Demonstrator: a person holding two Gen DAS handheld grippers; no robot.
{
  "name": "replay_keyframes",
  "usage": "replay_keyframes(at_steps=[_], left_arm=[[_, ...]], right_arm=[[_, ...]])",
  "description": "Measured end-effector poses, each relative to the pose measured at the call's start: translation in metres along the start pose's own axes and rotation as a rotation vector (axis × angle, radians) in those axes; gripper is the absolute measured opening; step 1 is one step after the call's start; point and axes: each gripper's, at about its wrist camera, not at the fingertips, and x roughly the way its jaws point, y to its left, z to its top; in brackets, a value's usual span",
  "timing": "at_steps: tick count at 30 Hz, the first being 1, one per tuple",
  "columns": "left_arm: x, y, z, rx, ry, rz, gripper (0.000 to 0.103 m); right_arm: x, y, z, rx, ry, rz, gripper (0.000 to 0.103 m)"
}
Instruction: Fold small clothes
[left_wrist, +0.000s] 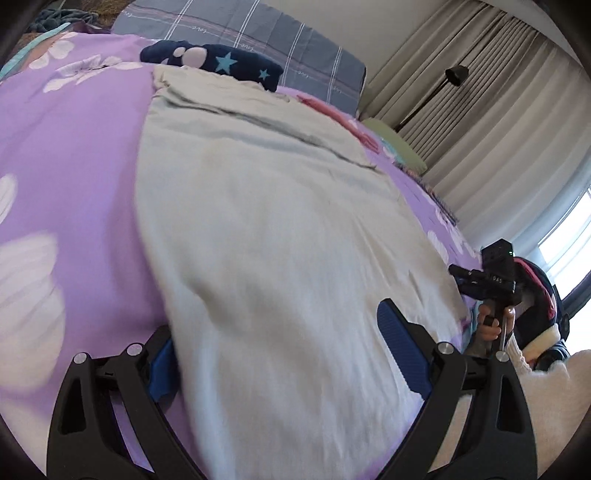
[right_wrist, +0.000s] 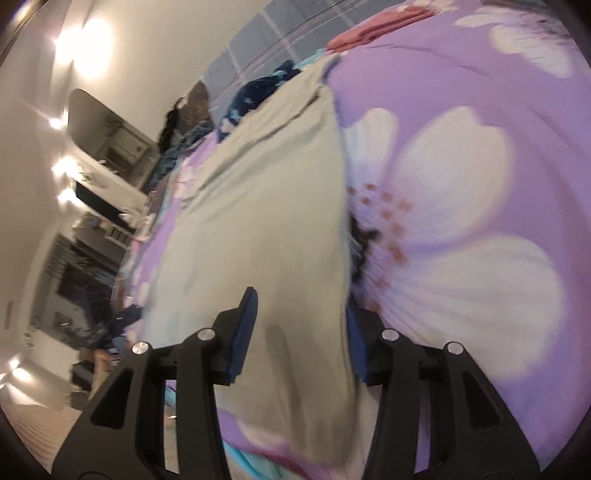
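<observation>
A pale grey-green garment (left_wrist: 266, 221) lies spread flat on the purple flowered bedspread (left_wrist: 74, 147). My left gripper (left_wrist: 280, 354) is open at its near edge, with the left blue pad (left_wrist: 162, 373) under the cloth edge and the right pad (left_wrist: 399, 347) on top. In the right wrist view the same garment (right_wrist: 273, 206) runs between the open jaws of my right gripper (right_wrist: 299, 332), whose right pad (right_wrist: 356, 343) is partly hidden by the cloth. The right gripper's body (left_wrist: 491, 280) shows at the bed's right edge in the left wrist view.
A navy star-patterned cloth (left_wrist: 221, 62) and a grey plaid pillow (left_wrist: 258, 40) lie at the head of the bed. A pink folded garment (right_wrist: 373, 26) lies beyond. Curtains (left_wrist: 480, 92) and a floor lamp (left_wrist: 454, 75) stand to the right; a dresser with mirror (right_wrist: 103, 147) stands to the left.
</observation>
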Motion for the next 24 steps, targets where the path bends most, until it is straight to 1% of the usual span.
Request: replay_keyframes(at_steps=[2, 4, 5, 6, 7, 8, 9, 10, 11, 12, 13, 14, 15, 16, 17, 18, 20, 21, 22, 24], left_arm=[[0.008, -0.005, 0.007, 0.015, 0.019, 0.021, 0.094], [0.005, -0.007, 0.006, 0.028, 0.047, 0.058, 0.082], [-0.001, -0.007, 0.002, 0.04, 0.059, 0.071, 0.073], [-0.005, -0.004, -0.001, 0.04, 0.062, 0.07, 0.066], [-0.012, 0.002, -0.005, 0.021, 0.063, 0.056, 0.062], [-0.016, 0.007, -0.006, -0.002, 0.061, 0.043, 0.055], [-0.016, 0.012, -0.005, -0.018, 0.058, 0.036, 0.052], [-0.015, 0.018, -0.003, -0.044, 0.051, 0.019, 0.05], [-0.014, 0.02, -0.002, -0.054, 0.044, 0.014, 0.046], [-0.011, 0.02, 0.0, -0.058, 0.039, 0.022, 0.035], [-0.008, 0.019, 0.003, -0.052, 0.035, 0.06, 0.024], [-0.006, 0.017, 0.006, -0.047, 0.032, 0.109, 0.003], [-0.006, 0.011, 0.009, -0.036, 0.011, 0.137, 0.003], [-0.01, 0.004, 0.012, -0.012, -0.018, 0.146, 0.003], [-0.017, -0.007, 0.017, 0.032, -0.056, 0.159, 0.003], [-0.026, -0.018, 0.023, 0.065, -0.097, 0.156, 0.003], [-0.049, -0.034, 0.037, 0.099, -0.175, 0.129, 0.002], [-0.057, -0.041, 0.042, 0.115, -0.201, 0.122, 0.001], [-0.074, -0.055, 0.051, 0.151, -0.254, 0.119, 0.001], [-0.094, -0.07, 0.058, 0.189, -0.316, 0.107, 0.001]], right_arm=[[0.01, 0.003, 0.006, -0.009, 0.018, -0.014, 0.035], [0.007, 0.006, 0.005, -0.021, 0.029, -0.029, 0.035], [0.004, 0.006, 0.002, -0.023, 0.036, -0.028, 0.034], [-0.001, 0.005, -0.003, -0.023, 0.039, -0.027, 0.034], [-0.004, 0.003, -0.007, -0.023, 0.038, -0.024, 0.034], [-0.006, 0.002, -0.011, -0.023, 0.037, -0.02, 0.034], [-0.007, 0.002, -0.013, -0.024, 0.034, -0.017, 0.034], [-0.006, 0.003, -0.013, -0.024, 0.031, -0.019, 0.034], [-0.004, 0.003, -0.012, -0.02, 0.028, -0.019, 0.032], [0.0, 0.004, -0.01, -0.003, 0.01, -0.04, 0.017], [0.002, 0.004, -0.008, 0.02, -0.003, -0.067, 0.007], [0.0, 0.004, -0.008, 0.041, -0.018, -0.075, 0.002], [-0.004, 0.006, -0.005, 0.064, -0.059, -0.049, 0.002], [-0.012, 0.008, -0.003, 0.073, -0.096, -0.013, 0.002], [-0.023, 0.015, 0.002, 0.07, -0.143, 0.025, 0.002], [-0.032, 0.022, 0.007, 0.057, -0.176, 0.052, 0.002], [-0.053, 0.039, 0.018, 0.021, -0.231, 0.097, 0.002], [-0.062, 0.048, 0.023, 0.0, -0.257, 0.105, 0.002], [-0.071, 0.057, 0.027, -0.025, -0.286, 0.109, 0.002], [-0.093, 0.076, 0.032, -0.067, -0.347, 0.134, 0.001]])
